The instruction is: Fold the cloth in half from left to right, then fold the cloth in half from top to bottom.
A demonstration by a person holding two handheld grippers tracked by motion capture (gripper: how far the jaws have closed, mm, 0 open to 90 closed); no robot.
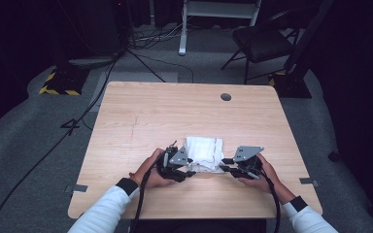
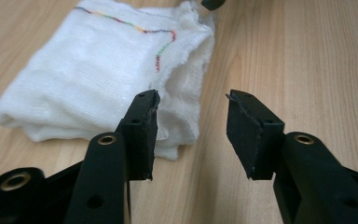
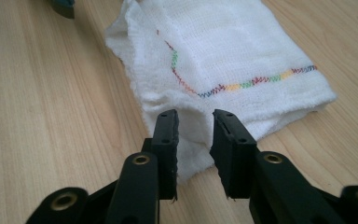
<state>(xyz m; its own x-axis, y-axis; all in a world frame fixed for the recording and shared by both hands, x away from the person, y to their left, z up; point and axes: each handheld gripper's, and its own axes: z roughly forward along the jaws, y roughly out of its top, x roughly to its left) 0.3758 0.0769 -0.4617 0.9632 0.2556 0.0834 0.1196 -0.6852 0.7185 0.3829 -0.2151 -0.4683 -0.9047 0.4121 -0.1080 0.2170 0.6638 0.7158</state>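
Left gripper first: its jaws stand apart with bare wood showing between them, nothing pinched. The pad on the left of that gripper's own view sits right at the near corner of the folded white cloth, at or just over its edge, while the other pad hangs over bare bench.

Over to the right gripper: its jaws are set narrower, a slim gap between the pads, and that gap lines up with the cloth's near corner. Cloth shows through the gap and beside the left pad. The pads look released rather than pressing, though whether one brushes the fabric I cannot tell.

Pulling out to the high view: the left gripper and the right gripper flank the cloth on either side of its near edge, each held in a hand, left hand and right hand, white sleeves coming in from below. Cables trail back from both grippers.

The cloth lies folded in a thick rectangle on the bench, in the near half, about centred left to right. A line of multicoloured stitching runs along it and bends at one corner. Farther off on the bench, a round grommet hole. Beyond, on the grey floor, a black chair.
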